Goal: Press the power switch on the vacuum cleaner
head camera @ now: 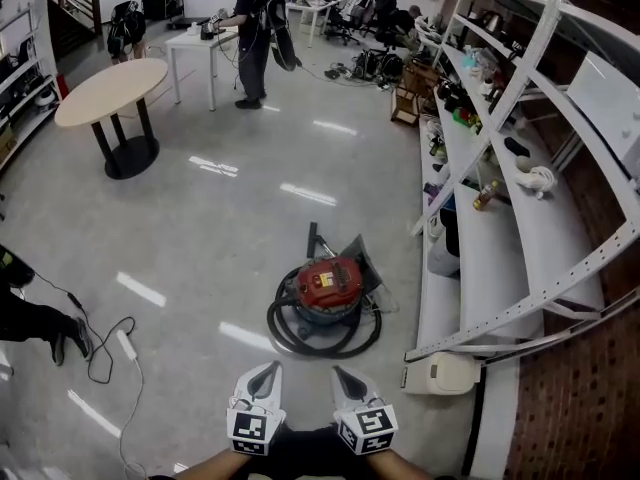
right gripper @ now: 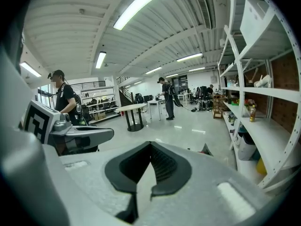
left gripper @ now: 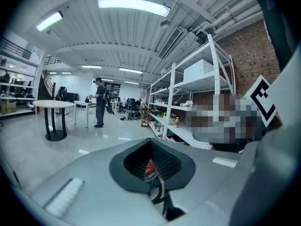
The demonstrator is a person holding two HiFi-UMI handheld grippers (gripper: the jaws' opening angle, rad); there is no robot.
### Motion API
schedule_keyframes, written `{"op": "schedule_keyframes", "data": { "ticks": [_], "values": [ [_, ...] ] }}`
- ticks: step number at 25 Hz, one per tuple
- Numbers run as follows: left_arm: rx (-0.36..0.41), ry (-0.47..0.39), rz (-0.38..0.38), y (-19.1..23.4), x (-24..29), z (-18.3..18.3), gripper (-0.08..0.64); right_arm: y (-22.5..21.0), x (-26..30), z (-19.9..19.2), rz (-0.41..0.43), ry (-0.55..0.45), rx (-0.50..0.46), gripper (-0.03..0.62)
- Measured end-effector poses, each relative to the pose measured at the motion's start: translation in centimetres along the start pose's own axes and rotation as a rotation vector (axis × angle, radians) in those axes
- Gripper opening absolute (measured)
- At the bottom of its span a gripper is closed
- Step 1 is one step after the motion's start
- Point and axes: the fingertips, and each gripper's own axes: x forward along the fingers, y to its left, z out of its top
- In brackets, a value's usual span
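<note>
The red vacuum cleaner (head camera: pixel 328 286) stands on the grey floor with its black hose (head camera: pixel 322 336) coiled round its base. I cannot make out its power switch. Both grippers are held low at the bottom edge of the head view, well short of the vacuum and above the floor. My left gripper (head camera: pixel 268 370) points at it with the jaws together and nothing between them. My right gripper (head camera: pixel 342 374) sits beside it, also closed and empty. In the left gripper view a sliver of the red vacuum cleaner (left gripper: pixel 149 167) shows through the slit of the left gripper (left gripper: pixel 152 173). The right gripper (right gripper: pixel 146 175) shows only floor.
White metal shelving (head camera: pixel 500 268) loaded with items runs along the right, with a white appliance (head camera: pixel 440 373) at its foot. A cable and power strip (head camera: pixel 125 346) lie on the floor at left beside a person's shoe (head camera: pixel 68 334). A round table (head camera: pixel 110 93) and a standing person (head camera: pixel 252 38) are far back.
</note>
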Motion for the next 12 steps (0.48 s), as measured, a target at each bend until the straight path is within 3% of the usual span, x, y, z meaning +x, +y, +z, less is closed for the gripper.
{"op": "schedule_keyframes", "data": {
  "ticks": [12],
  "values": [
    [0.002, 0.004, 0.028, 4.4, 2.5, 1.6, 0.015, -0.3, 4.8, 2.8, 0.008, -0.009, -0.013, -0.008]
  ]
}}
